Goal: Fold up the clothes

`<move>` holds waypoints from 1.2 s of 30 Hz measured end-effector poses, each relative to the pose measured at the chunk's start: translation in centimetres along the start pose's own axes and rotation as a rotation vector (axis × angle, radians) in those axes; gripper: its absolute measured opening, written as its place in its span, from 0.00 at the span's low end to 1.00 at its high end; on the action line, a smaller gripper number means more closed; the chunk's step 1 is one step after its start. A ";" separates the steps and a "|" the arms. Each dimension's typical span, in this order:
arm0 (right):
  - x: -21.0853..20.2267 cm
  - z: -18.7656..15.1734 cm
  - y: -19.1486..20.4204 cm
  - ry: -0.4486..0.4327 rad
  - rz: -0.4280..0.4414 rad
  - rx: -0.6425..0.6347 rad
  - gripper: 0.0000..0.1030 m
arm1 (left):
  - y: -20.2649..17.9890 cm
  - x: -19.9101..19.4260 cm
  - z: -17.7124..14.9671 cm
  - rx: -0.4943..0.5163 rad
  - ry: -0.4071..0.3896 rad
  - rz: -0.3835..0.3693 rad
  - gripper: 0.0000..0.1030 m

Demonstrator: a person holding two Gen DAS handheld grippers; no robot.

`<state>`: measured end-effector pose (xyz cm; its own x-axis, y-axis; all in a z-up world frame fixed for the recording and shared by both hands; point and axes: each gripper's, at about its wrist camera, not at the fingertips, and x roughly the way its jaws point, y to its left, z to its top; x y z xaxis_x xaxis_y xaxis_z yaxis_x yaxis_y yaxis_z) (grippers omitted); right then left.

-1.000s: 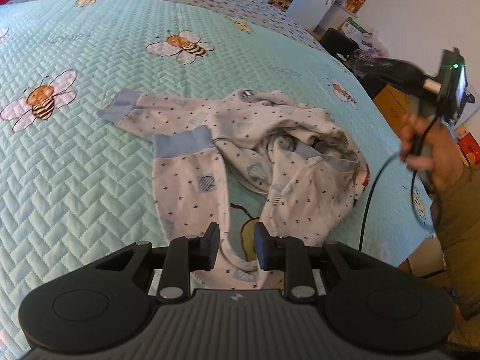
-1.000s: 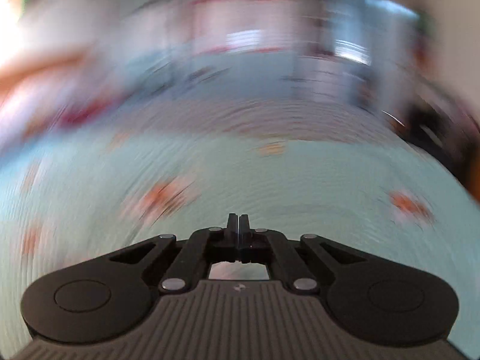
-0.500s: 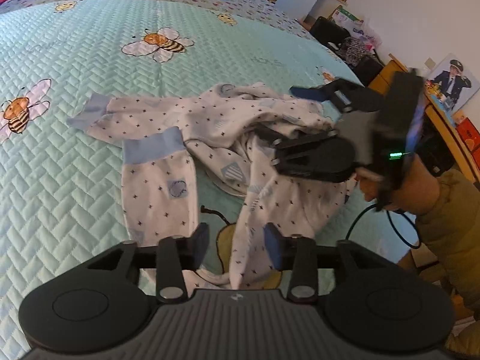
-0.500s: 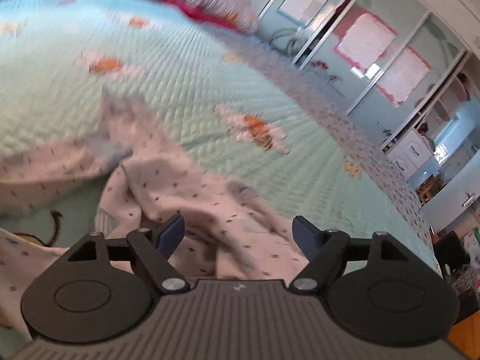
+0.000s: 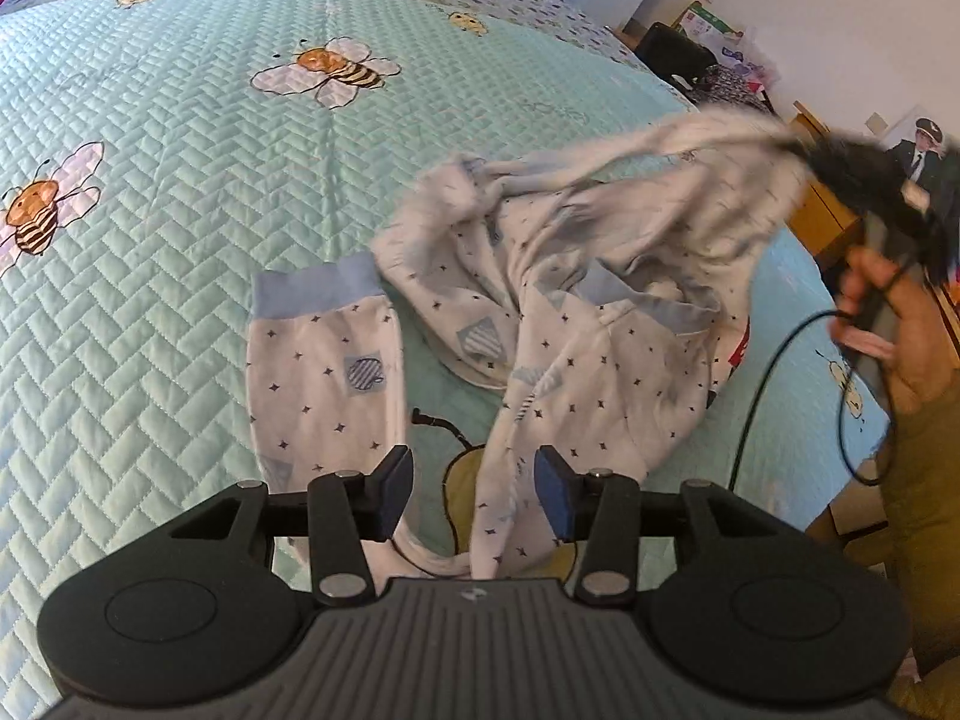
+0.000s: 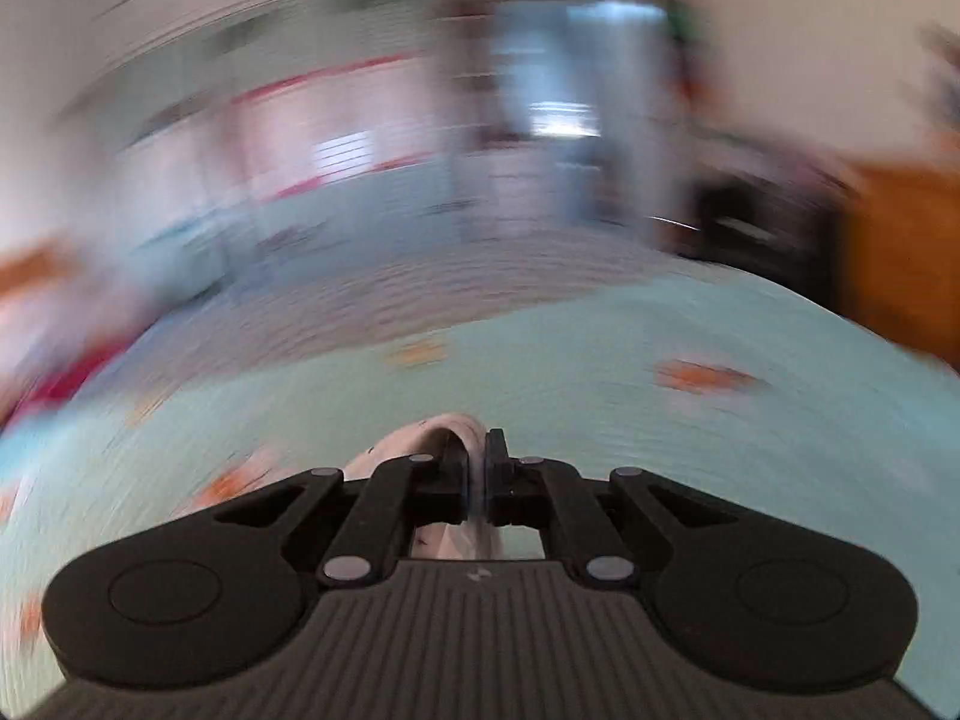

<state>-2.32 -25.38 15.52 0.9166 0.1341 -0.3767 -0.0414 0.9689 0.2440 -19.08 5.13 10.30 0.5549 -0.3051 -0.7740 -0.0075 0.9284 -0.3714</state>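
Since half a second ago: now lifted at its far right edge, the white star-print baby garment (image 5: 558,300), that edge rising blurred off the bee-print quilt (image 5: 180,180) toward the right gripper (image 6: 478,474). Clamping now on a fold of the white fabric, those jaws, spread wide in the earlier right wrist view. Showing in the left wrist view only as a dark smear at the upper right, gripped by the person's hand (image 5: 882,324), with a black cable (image 5: 762,384) looping down from it. Blurring heavily across the whole right wrist view, apart from the tool itself.

Hovering low over the near end of the garment, the left gripper (image 5: 474,483), jaws parted wide and grasping nothing; one strip of fabric passing between the blue pads (image 5: 549,489). Lying flat to the left, one leg with its blue cuff (image 5: 315,288); remaining bunched on the quilt, the rest.
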 end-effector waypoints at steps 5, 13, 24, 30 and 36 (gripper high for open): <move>0.0 -3.1 -10.7 0.229 -0.286 0.158 0.26 | -1.5 0.7 0.2 0.046 0.008 -0.010 0.46; -4.9 -6.3 -11.8 0.300 0.111 0.144 0.34 | -7.8 2.6 3.4 0.242 -0.075 -0.013 0.46; -6.1 -8.3 -12.4 0.357 0.196 0.166 0.42 | -11.9 10.0 5.5 0.463 -0.029 0.049 0.47; -5.7 -9.7 -11.8 0.362 0.197 0.197 0.52 | -11.1 10.6 5.2 0.407 0.021 0.020 0.06; -5.9 -10.4 -11.9 0.365 0.216 0.263 0.52 | -13.5 2.8 3.1 0.411 -0.127 -0.134 0.03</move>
<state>-11.35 -35.56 5.48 0.6975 0.4354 -0.5691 -0.0701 0.8319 0.5504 -14.86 -7.56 14.73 0.6266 -0.4233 -0.6543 0.3877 0.8977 -0.2095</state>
